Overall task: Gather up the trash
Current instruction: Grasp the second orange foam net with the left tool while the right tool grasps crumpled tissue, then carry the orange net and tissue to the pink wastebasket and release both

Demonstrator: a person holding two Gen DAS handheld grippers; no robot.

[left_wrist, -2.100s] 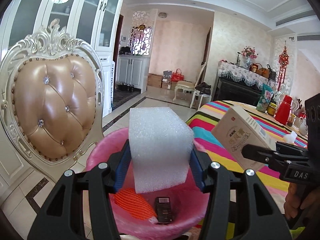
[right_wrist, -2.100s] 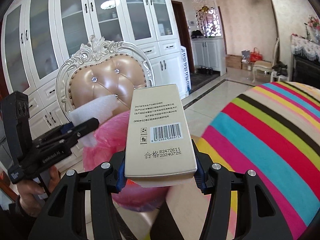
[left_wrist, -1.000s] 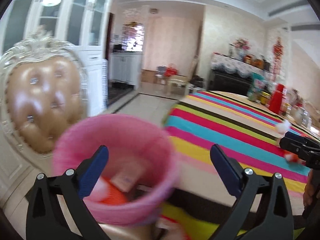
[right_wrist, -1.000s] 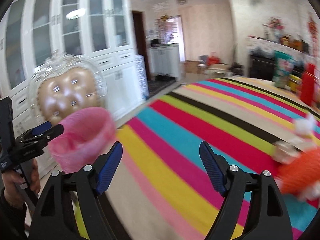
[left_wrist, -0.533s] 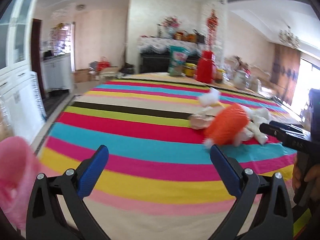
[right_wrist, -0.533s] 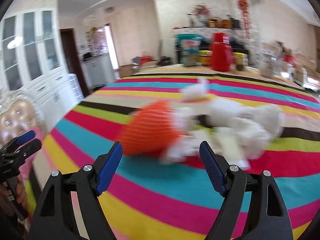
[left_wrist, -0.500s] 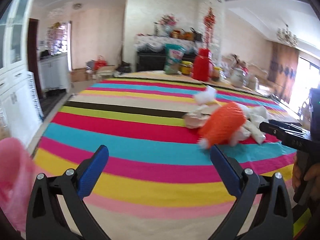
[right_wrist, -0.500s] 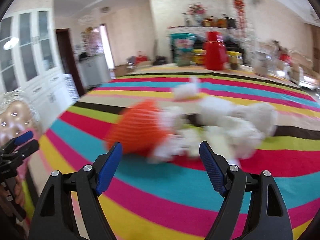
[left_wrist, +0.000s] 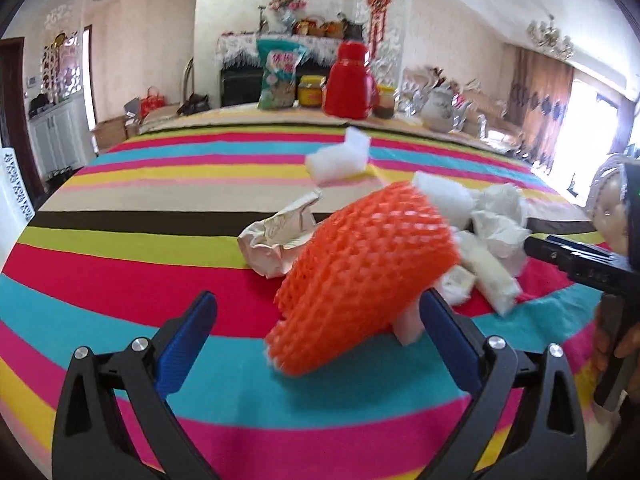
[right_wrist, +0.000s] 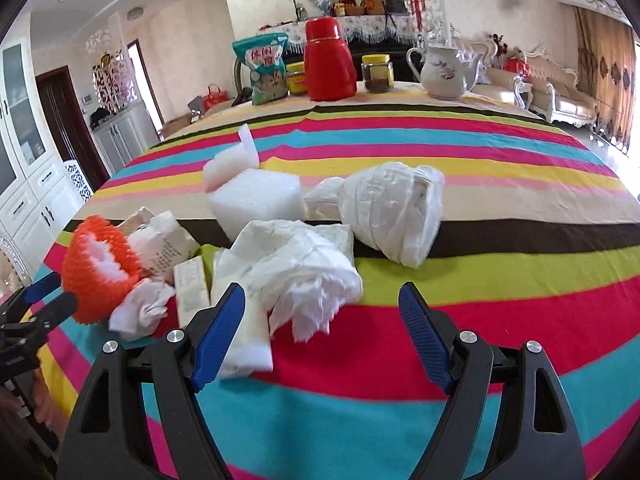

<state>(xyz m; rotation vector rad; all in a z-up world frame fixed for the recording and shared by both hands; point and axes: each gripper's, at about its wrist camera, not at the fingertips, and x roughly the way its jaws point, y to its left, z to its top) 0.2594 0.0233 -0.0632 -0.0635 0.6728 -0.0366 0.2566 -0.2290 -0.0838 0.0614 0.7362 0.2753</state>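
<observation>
Left wrist view shows the left gripper (left_wrist: 318, 340) with its blue-padded jaws spread wide and nothing clamped; the orange foam net sleeve (left_wrist: 364, 268) lies on the striped tablecloth (left_wrist: 120, 280) just ahead, filling the right part of the gap, its lower end near the right pad though contact cannot be made out. Beyond the sleeve to the left sits a crumpled beige wrapper (left_wrist: 276, 238), and farther ahead a white foam scrap (left_wrist: 338, 158); to the right of the sleeve lie crumpled white tissues (left_wrist: 500, 220), with the other tool's black fingers reaching in from the right edge. Right wrist view shows the right gripper (right_wrist: 322, 330) likewise gaping and empty, hovering over the cloth with a crumpled tissue wad (right_wrist: 296, 272) directly ahead, nearer its left pad. Past that wad stand a white foam block (right_wrist: 256, 200) and, to the right, a bundled white plastic bag (right_wrist: 396, 212). Far across the table stand a red thermos (right_wrist: 328, 60), a snack bag (right_wrist: 264, 70) and a white ceramic pitcher (right_wrist: 444, 68).
</observation>
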